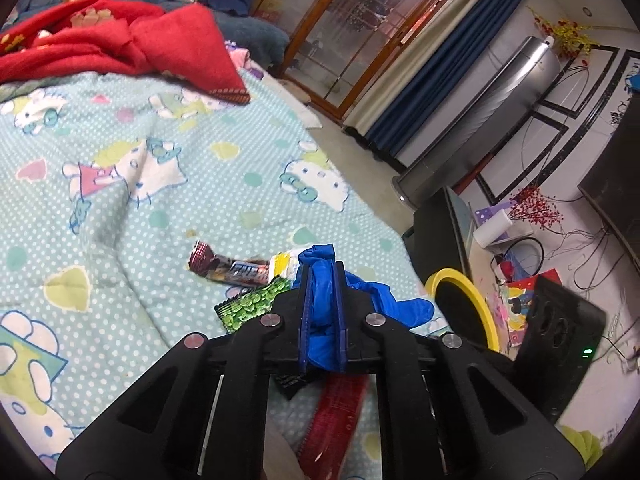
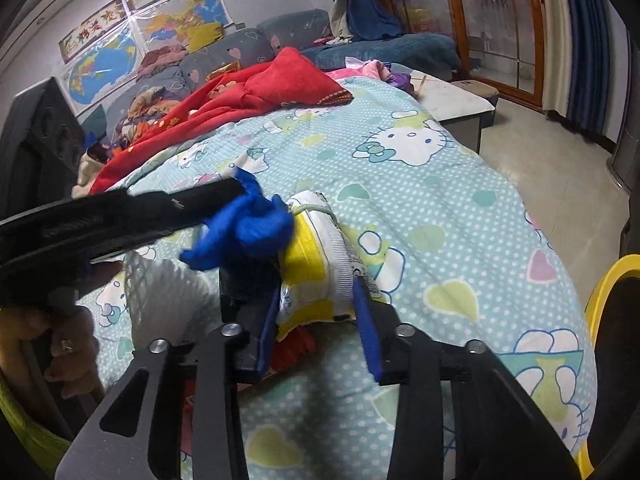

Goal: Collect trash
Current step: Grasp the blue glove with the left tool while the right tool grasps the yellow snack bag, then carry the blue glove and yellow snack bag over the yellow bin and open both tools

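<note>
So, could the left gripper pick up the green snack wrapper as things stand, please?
Probably not yet: the left gripper is shut on a blue glove, so its jaws are occupied. The green wrapper itself lies uncovered on the blanket, just beside the fingers.

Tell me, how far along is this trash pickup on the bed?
Nothing visibly binned yet: the yellow-rimmed bin beside the bed shows only a dark inside. In hand: the left claw is shut on a blue glove, and the right claw brackets a yellow-and-white packet. Left on the quilt: a dark snack-bar wrapper and a green packet.
</note>
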The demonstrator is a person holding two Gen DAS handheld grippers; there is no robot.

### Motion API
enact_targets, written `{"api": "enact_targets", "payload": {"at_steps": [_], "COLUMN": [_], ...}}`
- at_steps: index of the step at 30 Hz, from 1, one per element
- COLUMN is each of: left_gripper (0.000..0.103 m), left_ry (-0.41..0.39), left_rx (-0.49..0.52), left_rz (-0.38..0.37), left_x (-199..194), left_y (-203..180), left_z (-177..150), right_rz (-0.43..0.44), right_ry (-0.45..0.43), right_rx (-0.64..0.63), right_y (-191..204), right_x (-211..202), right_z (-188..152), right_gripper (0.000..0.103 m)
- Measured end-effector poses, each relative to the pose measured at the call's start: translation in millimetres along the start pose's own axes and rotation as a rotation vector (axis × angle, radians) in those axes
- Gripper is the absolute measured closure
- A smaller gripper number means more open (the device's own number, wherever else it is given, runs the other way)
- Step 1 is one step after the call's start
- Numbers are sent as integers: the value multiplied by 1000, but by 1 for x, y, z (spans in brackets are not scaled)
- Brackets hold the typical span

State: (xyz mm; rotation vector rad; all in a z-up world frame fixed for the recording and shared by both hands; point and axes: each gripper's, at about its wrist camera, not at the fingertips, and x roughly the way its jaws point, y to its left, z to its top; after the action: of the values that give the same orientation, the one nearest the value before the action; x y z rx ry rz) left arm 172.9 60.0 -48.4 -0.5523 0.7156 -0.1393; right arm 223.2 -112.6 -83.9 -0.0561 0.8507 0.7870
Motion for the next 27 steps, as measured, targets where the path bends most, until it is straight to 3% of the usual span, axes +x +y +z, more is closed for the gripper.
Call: {"api": "enact_targets", "payload": {"at_steps": [7, 11, 19, 27], "left_gripper": [98, 98, 98, 98], "left_ry": [-51, -63, -93, -71], "left_rx": [-1, -6, 4, 18], "left_rz": [-17, -24, -44, -55], "left_x": [-19, -25, -36, -30], "left_y": [-5, -5, -14, -22], "left_z": [8, 9, 11, 7], "right_rz": [-10, 16, -32, -79], "right_ry": [3, 4, -47, -104], "right_rx": [47, 96, 175, 205], "right_y": [-11, -21, -40, -51], "right_x": [-8, -16, -48, -74], "right_z": [0, -3, -11, -9], "right_gripper": [77, 92, 93, 93]}}
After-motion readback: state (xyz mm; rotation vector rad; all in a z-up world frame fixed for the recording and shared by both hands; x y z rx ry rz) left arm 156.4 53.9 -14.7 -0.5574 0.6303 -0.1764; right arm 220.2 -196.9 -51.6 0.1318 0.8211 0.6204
